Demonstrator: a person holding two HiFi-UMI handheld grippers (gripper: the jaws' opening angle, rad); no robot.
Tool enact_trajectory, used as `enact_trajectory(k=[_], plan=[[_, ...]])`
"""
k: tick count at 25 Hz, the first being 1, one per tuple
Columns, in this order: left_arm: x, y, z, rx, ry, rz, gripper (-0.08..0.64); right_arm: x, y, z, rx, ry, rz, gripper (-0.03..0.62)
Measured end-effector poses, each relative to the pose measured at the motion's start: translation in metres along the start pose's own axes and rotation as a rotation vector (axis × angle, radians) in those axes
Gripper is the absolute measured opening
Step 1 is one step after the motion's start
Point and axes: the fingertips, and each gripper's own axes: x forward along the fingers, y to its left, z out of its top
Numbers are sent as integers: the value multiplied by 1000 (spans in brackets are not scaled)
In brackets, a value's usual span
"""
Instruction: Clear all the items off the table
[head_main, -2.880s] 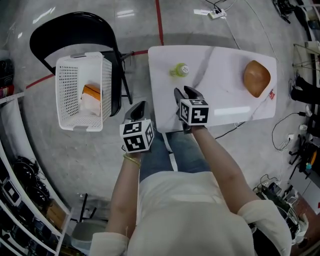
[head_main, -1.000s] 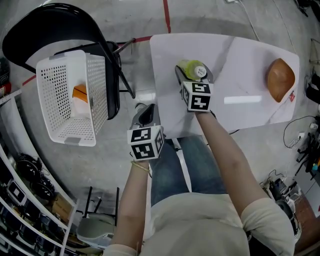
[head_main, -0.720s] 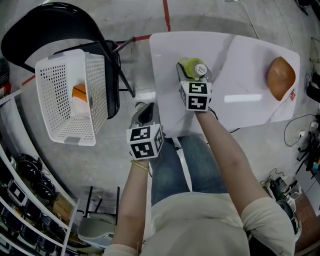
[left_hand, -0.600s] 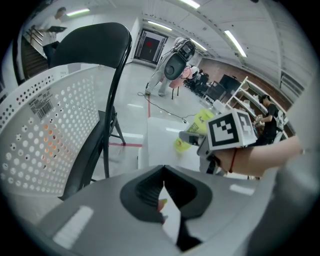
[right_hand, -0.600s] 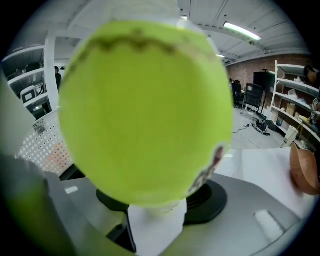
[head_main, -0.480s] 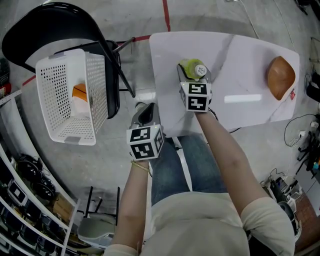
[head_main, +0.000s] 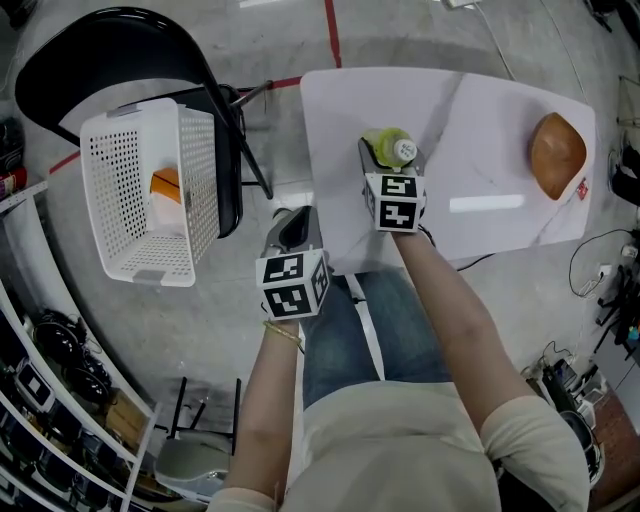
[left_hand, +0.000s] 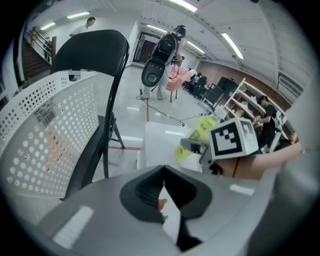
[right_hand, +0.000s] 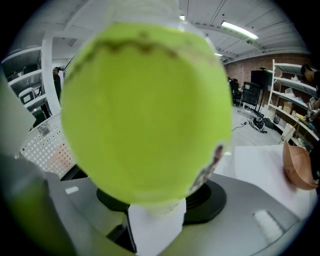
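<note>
Forearm (head_main: 440, 300) extended; right gripper (head_main: 390, 157) just clamped bottle (head_main: 382, 141).

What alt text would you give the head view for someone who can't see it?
Seen from above, a person's right gripper has just closed on a green bottle at a white table. The left gripper hangs shut beside the table; a white basket sits on a black chair at left.

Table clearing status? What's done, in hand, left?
Done: an orange item already lies in the basket on the chair. In hand: the right gripper has just closed its jaws on the green bottle; the left gripper is shut, empty. Left: that bottle and the brown bowl on the table.
</note>
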Motion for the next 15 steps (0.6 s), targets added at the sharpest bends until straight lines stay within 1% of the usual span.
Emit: enact_trajectory(k=[6, 15], plan=[[-9, -3, 5, -2, -30, 4, 8, -14, -3, 4, 14, -10, -11, 262], [-26, -13, 2, -4, -52, 10, 9, -44, -4, 8, 35, -23, -13, 262]])
